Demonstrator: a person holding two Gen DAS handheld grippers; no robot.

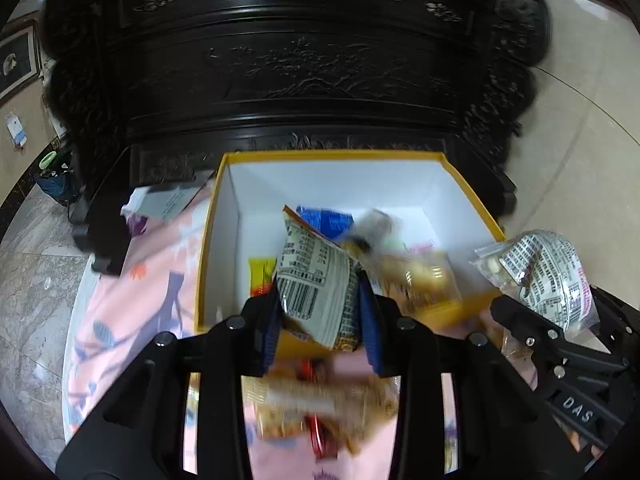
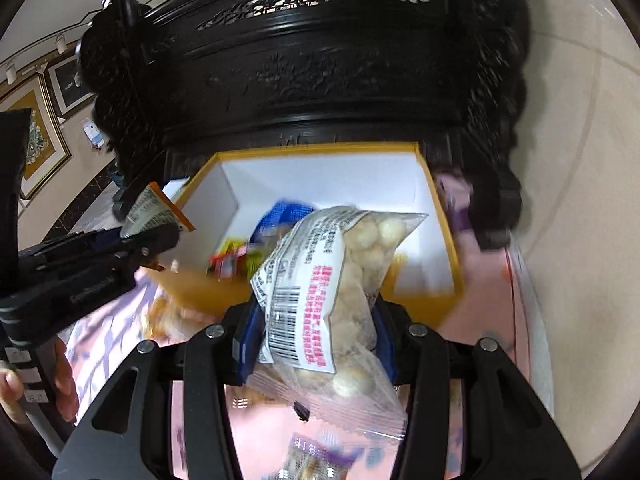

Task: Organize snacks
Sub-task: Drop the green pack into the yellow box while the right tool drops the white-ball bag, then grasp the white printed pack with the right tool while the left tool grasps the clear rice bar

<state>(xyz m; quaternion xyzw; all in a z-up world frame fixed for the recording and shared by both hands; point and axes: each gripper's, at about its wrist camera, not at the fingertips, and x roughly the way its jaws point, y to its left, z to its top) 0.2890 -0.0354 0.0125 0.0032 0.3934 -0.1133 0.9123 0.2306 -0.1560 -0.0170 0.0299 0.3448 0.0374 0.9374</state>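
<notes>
Snacks: two packets are being carried above the yellow box (image 1: 472,196), each being gripped.
Left gripper (image 1: 320,316): fingers are being closed on a barcoded packet (image 1: 316,276).
Right gripper (image 2: 316,332): fingers are being closed on a clear bag of pale balls (image 2: 340,280).
Handling: light, crinkly, slippery film, judged best pinched at its sealed edge.

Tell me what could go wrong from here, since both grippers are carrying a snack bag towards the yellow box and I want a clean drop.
1. The left gripper pinches its snack packet by the lower end only, so it could swing or slip.
2. The clear bag of white balls in the right gripper dangles loose below and could snag the yellow box rim.
3. The two grippers are close; they could collide over the box.
</notes>
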